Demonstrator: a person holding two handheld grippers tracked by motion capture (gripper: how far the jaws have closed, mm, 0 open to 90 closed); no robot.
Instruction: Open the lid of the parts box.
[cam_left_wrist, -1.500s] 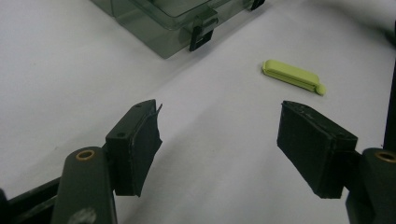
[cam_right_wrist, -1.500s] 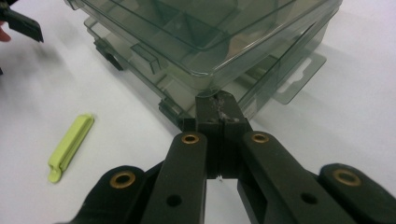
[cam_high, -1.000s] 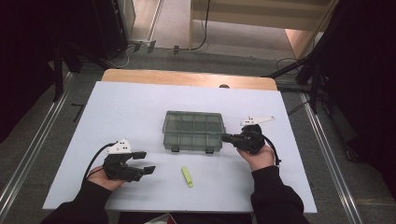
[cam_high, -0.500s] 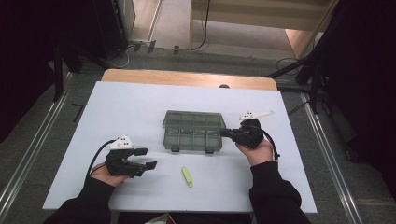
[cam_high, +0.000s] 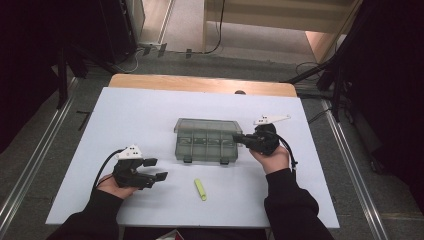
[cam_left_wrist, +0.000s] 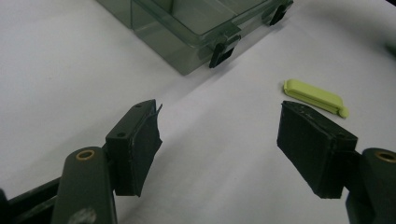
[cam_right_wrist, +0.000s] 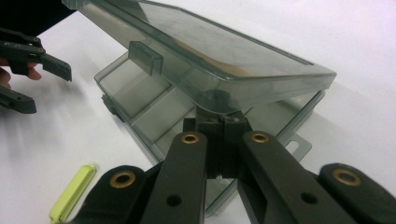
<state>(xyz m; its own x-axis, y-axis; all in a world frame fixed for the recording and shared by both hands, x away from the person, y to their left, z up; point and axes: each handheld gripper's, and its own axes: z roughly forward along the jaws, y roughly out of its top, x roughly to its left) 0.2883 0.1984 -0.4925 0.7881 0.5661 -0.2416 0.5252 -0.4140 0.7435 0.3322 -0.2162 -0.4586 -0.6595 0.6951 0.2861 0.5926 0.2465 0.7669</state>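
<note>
A smoky clear compartment box (cam_high: 205, 140) sits mid-table with its dark latches toward me. My right gripper (cam_high: 237, 137) is at the box's right end, jaws shut. In the right gripper view the closed tips (cam_right_wrist: 219, 123) are wedged under the lid (cam_right_wrist: 224, 51), which stands tilted up off the divided base (cam_right_wrist: 140, 107). My left gripper (cam_high: 156, 169) rests at the near left, open and holding nothing. Between its pads (cam_left_wrist: 137, 140) I see bare table. A small yellow-green piece (cam_high: 200, 189) lies flat in front of the box, also visible as the yellow-green piece (cam_left_wrist: 313, 95).
The white table top (cam_high: 125, 115) ends at a wooden strip (cam_high: 200, 84) on the far side. Cables and dark stands lie on the floor beyond. Open table surface spreads left of the box and behind it.
The right hand has shifted slightly away from me along the box's right end. The left hand and the yellow-green piece have stayed put.
</note>
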